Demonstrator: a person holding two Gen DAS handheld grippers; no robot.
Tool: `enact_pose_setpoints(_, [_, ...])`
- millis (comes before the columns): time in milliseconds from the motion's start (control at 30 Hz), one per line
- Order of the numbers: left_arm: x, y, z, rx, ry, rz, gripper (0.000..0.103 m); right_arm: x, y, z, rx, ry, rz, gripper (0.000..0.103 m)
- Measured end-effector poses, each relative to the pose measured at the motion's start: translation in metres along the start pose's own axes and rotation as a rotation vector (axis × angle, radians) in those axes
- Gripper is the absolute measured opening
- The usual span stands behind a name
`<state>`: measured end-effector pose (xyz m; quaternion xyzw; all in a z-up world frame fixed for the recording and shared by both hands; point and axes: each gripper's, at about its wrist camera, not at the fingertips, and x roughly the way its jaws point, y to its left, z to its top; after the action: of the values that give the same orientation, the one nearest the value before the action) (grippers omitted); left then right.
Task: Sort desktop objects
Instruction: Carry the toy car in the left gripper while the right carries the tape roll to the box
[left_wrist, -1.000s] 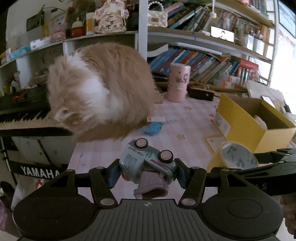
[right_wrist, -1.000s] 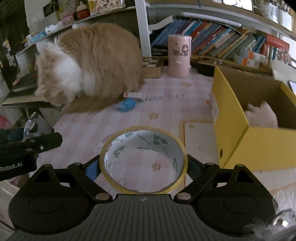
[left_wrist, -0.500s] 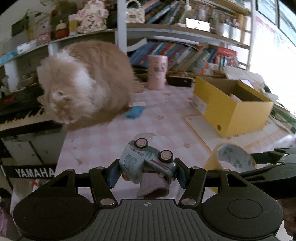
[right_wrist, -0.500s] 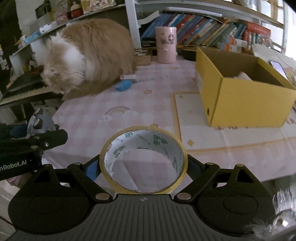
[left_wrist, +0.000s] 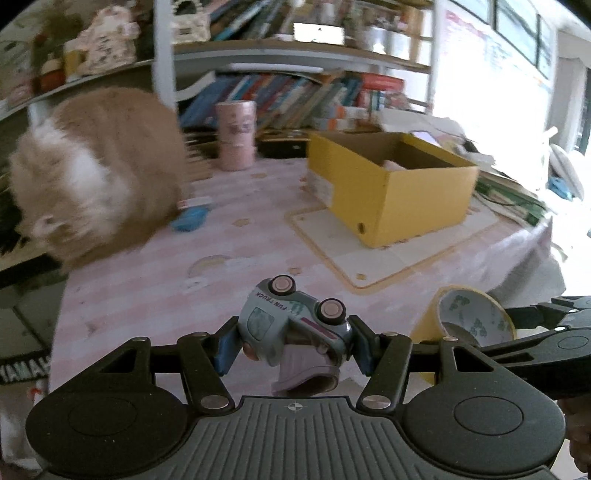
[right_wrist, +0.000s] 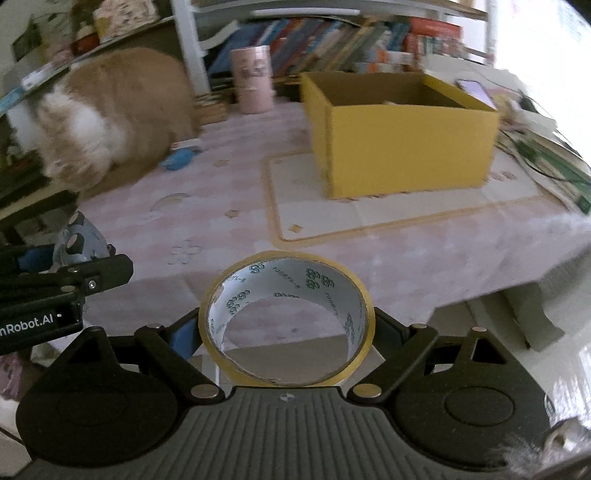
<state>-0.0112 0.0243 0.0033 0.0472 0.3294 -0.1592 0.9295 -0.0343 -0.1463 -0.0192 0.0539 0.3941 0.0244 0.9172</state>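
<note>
My left gripper (left_wrist: 291, 343) is shut on a grey-blue toy truck (left_wrist: 288, 325), tipped on its side with pink wheels up, held above the near edge of the pink checked table (left_wrist: 155, 291). My right gripper (right_wrist: 286, 332) is shut on a roll of yellow tape (right_wrist: 286, 291), held off the table's front edge; the tape also shows in the left wrist view (left_wrist: 472, 314). An open yellow cardboard box (left_wrist: 391, 192) stands on the table's right side (right_wrist: 402, 144), with something pale inside.
A fluffy orange-and-white cat (left_wrist: 92, 173) sits at the table's left rear (right_wrist: 107, 118). A small blue object (left_wrist: 190, 218) and a pink cylinder (left_wrist: 236, 134) lie behind. Bookshelves (left_wrist: 314, 96) line the back. A keyboard is at the left.
Both grippers have pulled back from the table with their loads still held; the cat and box look smaller and farther. The view has swung a little to the right.
</note>
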Motion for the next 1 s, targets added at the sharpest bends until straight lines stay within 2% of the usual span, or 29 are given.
enact_pose_setpoints(233, [0.009,-0.022,0.006,0.065,0.000,-0.081,0.060,-0.012,-0.021,-0.009,0.074,-0.008,-0.073,0.090])
enact_pose_setpoints(433, [0.015,-0.032,0.011,0.092,-0.009,-0.117,0.060,-0.017,-0.032,-0.010,0.104,-0.015,-0.109,0.090])
enact_pose_setpoints(1000, [0.032,-0.050,0.031,0.110,-0.021,-0.141,0.060,-0.011,-0.056,0.006,0.121,-0.018,-0.126,0.090])
